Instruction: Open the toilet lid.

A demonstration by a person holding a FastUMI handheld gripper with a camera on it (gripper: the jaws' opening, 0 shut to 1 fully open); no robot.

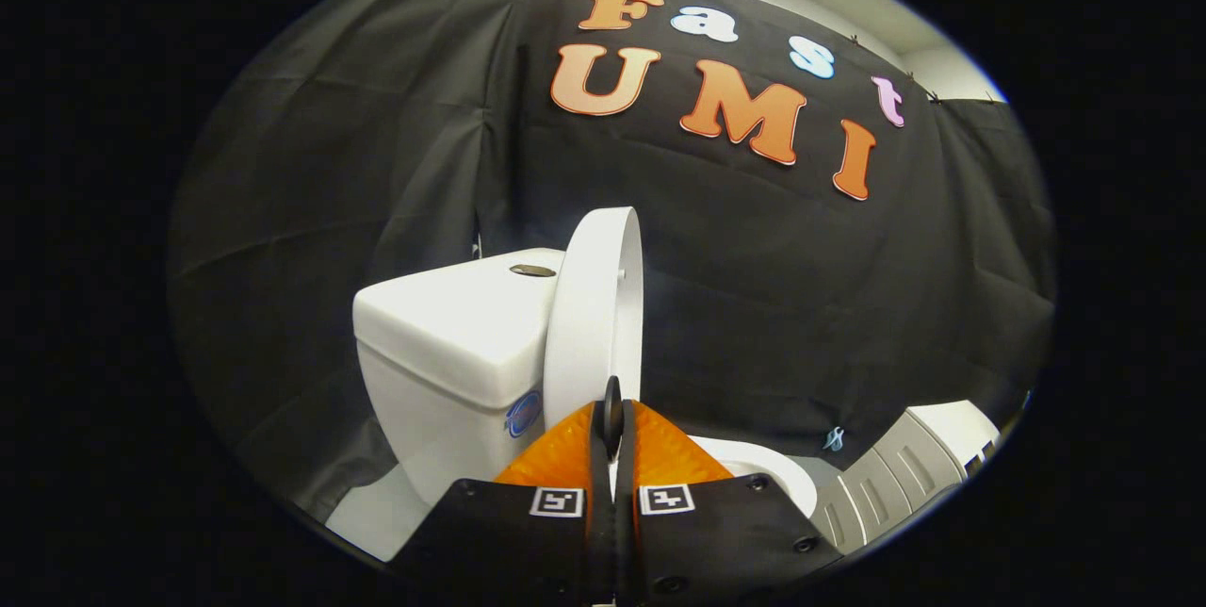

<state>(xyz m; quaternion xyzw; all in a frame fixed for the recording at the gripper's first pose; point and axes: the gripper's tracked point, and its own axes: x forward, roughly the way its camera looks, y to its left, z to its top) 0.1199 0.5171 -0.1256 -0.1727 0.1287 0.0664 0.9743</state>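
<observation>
Two fingers [612, 418] sit pressed together at the bottom middle of the frame, basically no gap between them, and nothing looks to be pinched in there. Right past their tips is the lid [595, 305], standing up on edge in the centre of the picture, seen nearly side-on so it reads as a tall white oval with a thin rim on its right. It leans against or sits just in front of the tank [452, 334], which fills the left-of-centre part of the frame; can't tell if the two actually touch. The tank top has a round metal flush button [532, 270] near its back edge, right beside the top half of the lid, and there's a small blue sticker [524, 414] on the tank's front, low down, just left of the fingers. To the lower right of the fingers a curve of white seat [768, 475] peeks out, so the bowl is uncovered. Further toward the lower right edge there's a grey ribbed thing [886, 480] with a white top, too cut off for me to say what it is. Black cloth wall [330, 192] behind everything.
</observation>
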